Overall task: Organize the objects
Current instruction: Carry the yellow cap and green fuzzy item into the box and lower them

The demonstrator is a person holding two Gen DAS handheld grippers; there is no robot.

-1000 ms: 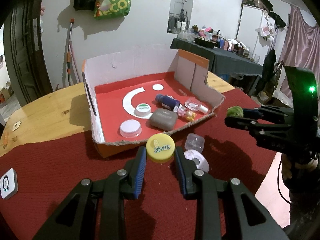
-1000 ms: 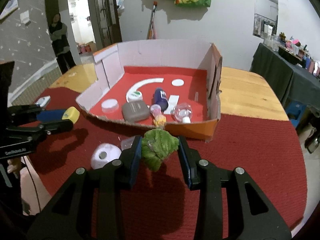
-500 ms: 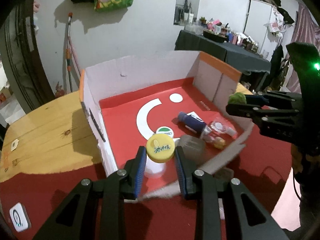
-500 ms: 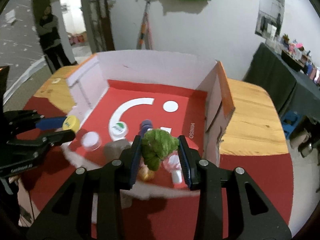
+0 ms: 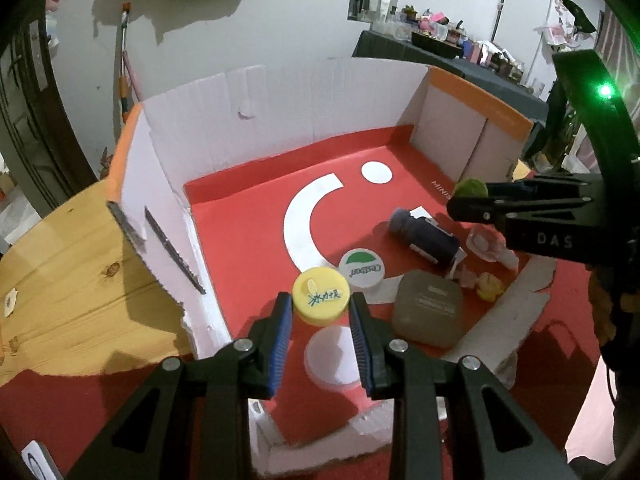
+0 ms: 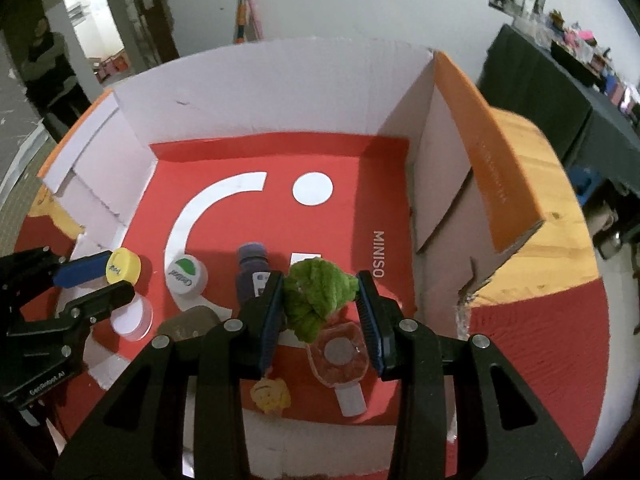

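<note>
Grippers numbered two, both held above the red floor of one open cardboard box (image 6: 452,160): the left gripper (image 5: 320,320) was clamped on one yellow cap (image 5: 320,296) near the box's near-left corner, and the right gripper (image 6: 320,308) was clamped on one green leafy toy (image 6: 316,296) near the near edge. Six things lay in the box: one white lid (image 5: 336,354), one green-and-white cap (image 5: 361,270), one dark bottle (image 5: 426,238), one grey case (image 5: 428,308), one small yellow toy (image 6: 271,394) and one clear container (image 6: 340,354).
</note>
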